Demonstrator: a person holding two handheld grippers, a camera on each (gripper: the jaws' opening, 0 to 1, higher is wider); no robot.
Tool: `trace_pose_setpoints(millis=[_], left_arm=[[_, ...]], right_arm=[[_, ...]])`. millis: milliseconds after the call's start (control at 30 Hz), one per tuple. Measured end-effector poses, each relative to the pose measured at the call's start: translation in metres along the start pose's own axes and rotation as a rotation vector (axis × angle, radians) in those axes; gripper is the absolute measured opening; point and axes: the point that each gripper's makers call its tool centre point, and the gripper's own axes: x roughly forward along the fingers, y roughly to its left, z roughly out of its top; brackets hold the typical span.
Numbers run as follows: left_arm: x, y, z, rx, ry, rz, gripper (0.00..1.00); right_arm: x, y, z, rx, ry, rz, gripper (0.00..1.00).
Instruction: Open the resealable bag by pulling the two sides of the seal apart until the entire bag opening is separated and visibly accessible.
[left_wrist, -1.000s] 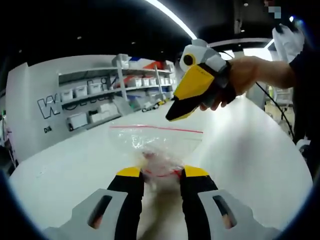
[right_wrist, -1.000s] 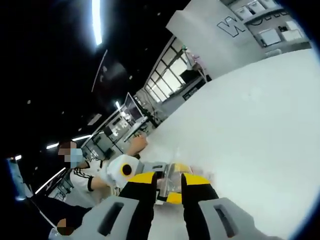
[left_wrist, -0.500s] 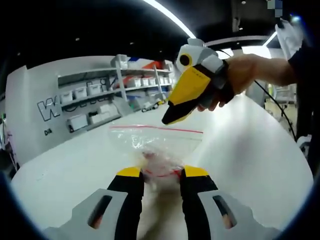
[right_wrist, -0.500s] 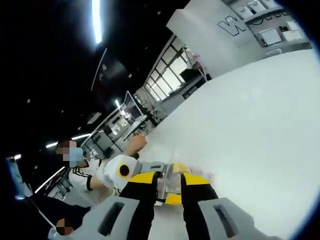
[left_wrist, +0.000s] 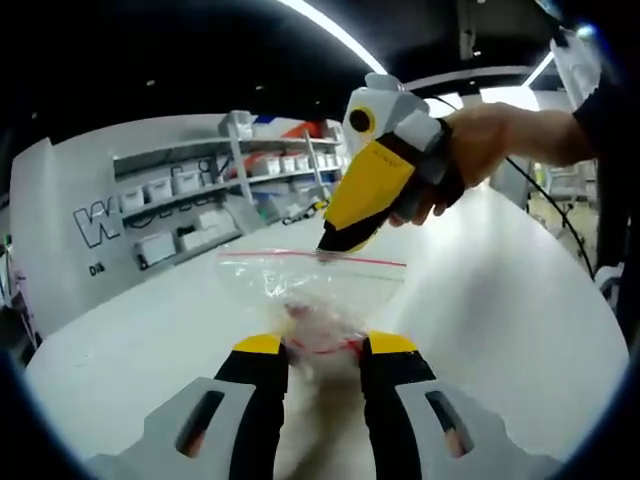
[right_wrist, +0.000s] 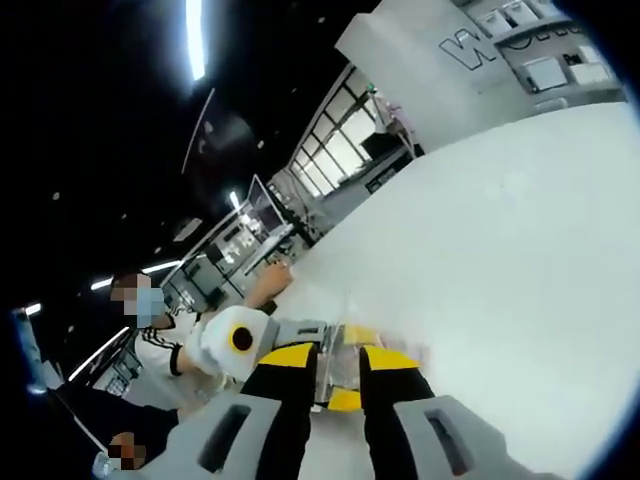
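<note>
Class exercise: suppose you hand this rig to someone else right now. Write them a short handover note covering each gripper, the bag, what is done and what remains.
Left gripper: jaws closed on the lower part of the clear plastic resealable bag with a red seal strip, holding it above the white table.
Right gripper: held in a person's hand, its tip right at the red seal line near the middle; jaws look closed, contact uncertain.
Done: bag is lifted and steadied.
Left: the seal looks straight and unopened. Grip one side of the seal and pull it apart along the entire opening.
</note>
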Motion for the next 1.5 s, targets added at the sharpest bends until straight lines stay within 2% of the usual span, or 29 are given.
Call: trace_pose_setpoints(millis=[1500], left_arm=[[0.001,-0.0014,0.0008,0.031,-0.001,-0.007,0.28]], right_arm=[[0.0037,0.0013,-0.0033,0.004,0.017,0.016,0.1]])
